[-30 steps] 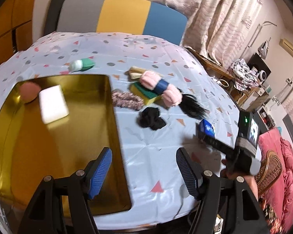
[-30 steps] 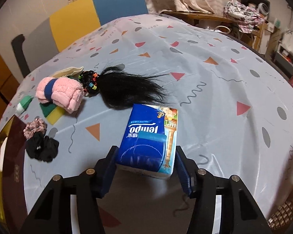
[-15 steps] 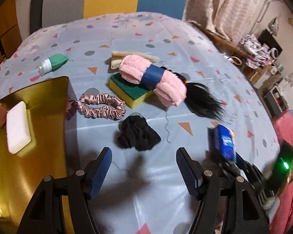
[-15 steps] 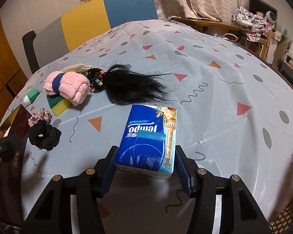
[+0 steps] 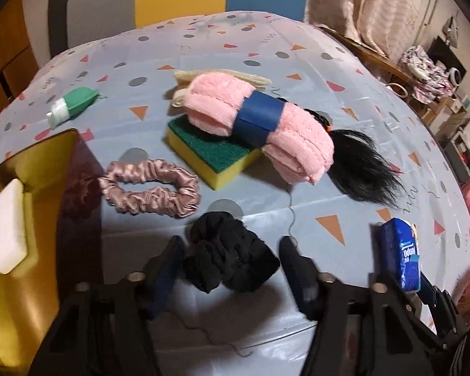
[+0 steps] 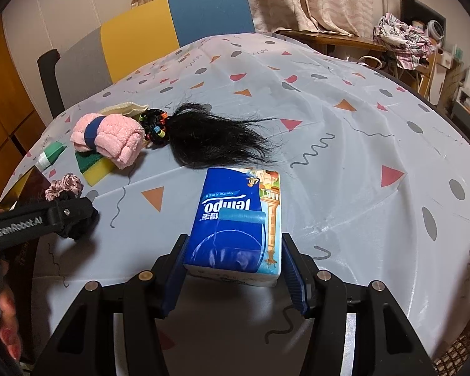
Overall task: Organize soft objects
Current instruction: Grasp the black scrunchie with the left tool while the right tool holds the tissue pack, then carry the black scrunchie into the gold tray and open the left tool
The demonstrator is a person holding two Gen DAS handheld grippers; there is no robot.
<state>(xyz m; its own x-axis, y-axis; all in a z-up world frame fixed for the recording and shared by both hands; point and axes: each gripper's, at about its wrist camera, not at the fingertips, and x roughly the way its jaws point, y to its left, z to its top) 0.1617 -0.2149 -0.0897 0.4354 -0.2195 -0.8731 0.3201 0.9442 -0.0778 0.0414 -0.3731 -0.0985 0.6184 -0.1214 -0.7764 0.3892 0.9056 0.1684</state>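
Straddling the black scrunchie (image 5: 232, 252) on the worktop (image 5: 297, 62), the left claw (image 5: 230, 266) stands spread wide, its fingers on either side of the fabric without pinching it. Beside it, the right claw (image 6: 233, 274) is clamped on a blue tissue pack (image 6: 238, 222). A pink scrunchie (image 5: 150, 191) lies near the gold tray (image 5: 47, 144).

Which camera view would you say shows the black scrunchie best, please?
The left wrist view: the black scrunchie lies whole and near, between the open left tongs. The right wrist view shows only part of it, small, behind the other tool's arm.
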